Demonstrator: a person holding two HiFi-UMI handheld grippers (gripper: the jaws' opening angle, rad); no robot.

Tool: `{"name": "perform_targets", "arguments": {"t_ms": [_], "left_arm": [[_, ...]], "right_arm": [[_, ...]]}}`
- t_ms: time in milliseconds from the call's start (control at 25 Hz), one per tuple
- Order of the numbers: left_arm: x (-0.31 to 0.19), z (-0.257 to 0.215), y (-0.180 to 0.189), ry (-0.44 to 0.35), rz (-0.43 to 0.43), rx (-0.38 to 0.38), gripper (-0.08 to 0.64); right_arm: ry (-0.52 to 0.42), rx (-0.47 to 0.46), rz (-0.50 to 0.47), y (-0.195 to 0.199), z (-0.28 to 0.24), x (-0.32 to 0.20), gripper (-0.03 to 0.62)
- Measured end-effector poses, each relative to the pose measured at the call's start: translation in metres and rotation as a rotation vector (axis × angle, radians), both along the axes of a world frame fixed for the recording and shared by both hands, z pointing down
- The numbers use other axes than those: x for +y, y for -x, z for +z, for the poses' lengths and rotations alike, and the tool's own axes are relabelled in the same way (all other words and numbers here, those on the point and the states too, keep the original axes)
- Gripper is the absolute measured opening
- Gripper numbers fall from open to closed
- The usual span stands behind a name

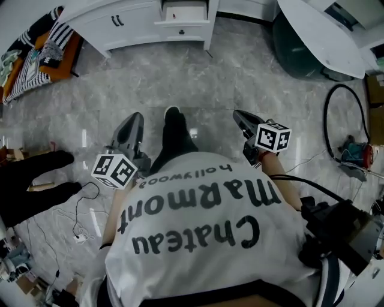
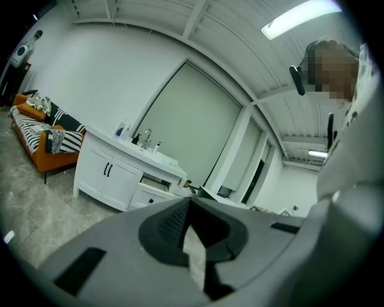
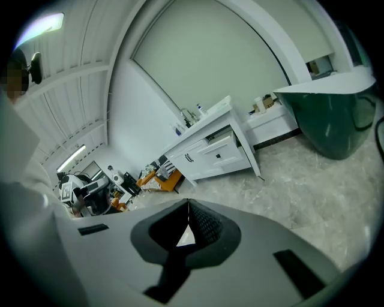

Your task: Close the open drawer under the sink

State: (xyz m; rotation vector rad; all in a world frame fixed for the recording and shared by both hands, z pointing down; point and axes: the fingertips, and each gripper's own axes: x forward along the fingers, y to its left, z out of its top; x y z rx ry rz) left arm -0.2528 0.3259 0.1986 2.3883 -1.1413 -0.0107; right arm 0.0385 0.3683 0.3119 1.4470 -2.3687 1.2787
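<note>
A white vanity cabinet (image 1: 129, 24) stands at the far side of the marble floor, well ahead of both grippers. Its upper drawer (image 1: 183, 13) is pulled out. The same open drawer (image 2: 157, 184) shows in the left gripper view and, small, on the vanity (image 3: 210, 153) in the right gripper view. My left gripper (image 1: 133, 117) is held low at the person's left, shut, with nothing between its jaws. My right gripper (image 1: 237, 114) is held at the right, also shut and empty. Both point toward the cabinet from some distance away.
An orange sofa (image 1: 36, 54) with striped blankets sits at the far left. A dark green tub under a white rounded top (image 1: 318, 36) stands at the far right. Cables (image 1: 336, 114) lie on the floor at the right and lower left (image 1: 78, 231). The person's black shoe (image 1: 174, 126) is between the grippers.
</note>
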Motion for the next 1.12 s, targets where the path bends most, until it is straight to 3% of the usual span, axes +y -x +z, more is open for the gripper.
{"name": "perform_targets", "arguments": {"t_ms": [200, 360, 800, 1120], "left_arm": [[-0.028, 0.018, -0.004, 0.067, 0.026, 0.055, 0.008], [-0.059, 0.033, -0.011, 0.105, 0.051, 0.035, 0.008], [-0.188, 0.013, -0.034, 0.06, 0.191, 0.017, 0.008], [-0.278, -0.006, -0.06, -0.024, 0.339, -0.047, 0.008]], "right_arm": [[0.043, 0.014, 0.013, 0.002, 0.015, -0.01, 0.012], [0.063, 0.019, 0.017, 0.006, 0.016, -0.029, 0.012], [0.033, 0.046, 0.064, 0.008, -0.009, -0.144, 0.012], [0.007, 0.04, 0.161, 0.002, -0.023, -0.221, 0.012]]}}
